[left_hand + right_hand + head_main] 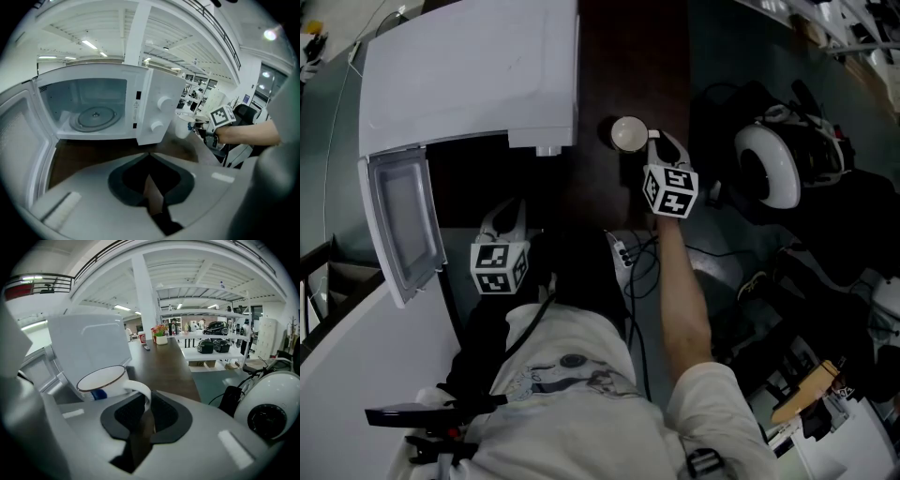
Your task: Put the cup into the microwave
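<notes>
A white cup (628,133) with a dark rim stands right of the white microwave (469,66) on the dark table. My right gripper (652,142) reaches it from the right. In the right gripper view the cup (101,380) sits just ahead and its handle (140,392) runs between the jaws of my right gripper (143,420), which are shut on it. The microwave door (403,225) hangs open at the left, and the empty cavity with its glass turntable (93,115) shows. My left gripper (508,214) rests in front of the cavity, its jaws a narrow gap apart, nothing between them.
A round white device (769,164) sits right of the table, close to my right arm. Cables and a power strip (623,253) lie at the table's near edge. The table (628,56) runs on past the cup. Shelves with pots (213,345) stand far behind.
</notes>
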{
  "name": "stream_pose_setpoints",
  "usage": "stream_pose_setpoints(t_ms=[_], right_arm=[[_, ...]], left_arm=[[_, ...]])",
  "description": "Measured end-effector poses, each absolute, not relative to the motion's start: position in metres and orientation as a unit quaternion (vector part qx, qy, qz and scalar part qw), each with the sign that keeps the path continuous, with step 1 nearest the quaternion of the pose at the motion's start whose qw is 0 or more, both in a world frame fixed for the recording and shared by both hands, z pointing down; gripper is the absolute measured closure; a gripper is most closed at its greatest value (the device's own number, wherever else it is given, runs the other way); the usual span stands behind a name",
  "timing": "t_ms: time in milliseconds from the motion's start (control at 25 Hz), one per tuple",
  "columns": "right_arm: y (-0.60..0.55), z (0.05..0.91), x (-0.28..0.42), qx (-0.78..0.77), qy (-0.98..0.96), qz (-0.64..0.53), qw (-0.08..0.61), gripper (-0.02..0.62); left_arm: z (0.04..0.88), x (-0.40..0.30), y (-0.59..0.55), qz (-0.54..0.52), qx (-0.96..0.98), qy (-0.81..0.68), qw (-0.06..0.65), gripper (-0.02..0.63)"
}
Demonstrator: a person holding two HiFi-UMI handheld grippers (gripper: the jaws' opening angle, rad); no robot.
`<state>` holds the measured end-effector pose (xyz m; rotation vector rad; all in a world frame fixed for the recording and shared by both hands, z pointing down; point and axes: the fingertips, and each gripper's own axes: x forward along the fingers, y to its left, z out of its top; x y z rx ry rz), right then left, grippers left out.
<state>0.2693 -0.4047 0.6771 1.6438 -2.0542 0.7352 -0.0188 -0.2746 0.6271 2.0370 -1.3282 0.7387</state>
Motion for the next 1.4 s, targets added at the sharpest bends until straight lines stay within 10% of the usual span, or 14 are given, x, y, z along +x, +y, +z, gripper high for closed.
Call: stream_pose_setpoints(t_ms=[1400], right_arm=[[-0.319,0.622,-0.017,0.403,-0.857,0.24,0.215,0.551]], left_arm=[[0.649,-0.134,-0.222,0.231,0.693,-0.558,0.393,0.607]])
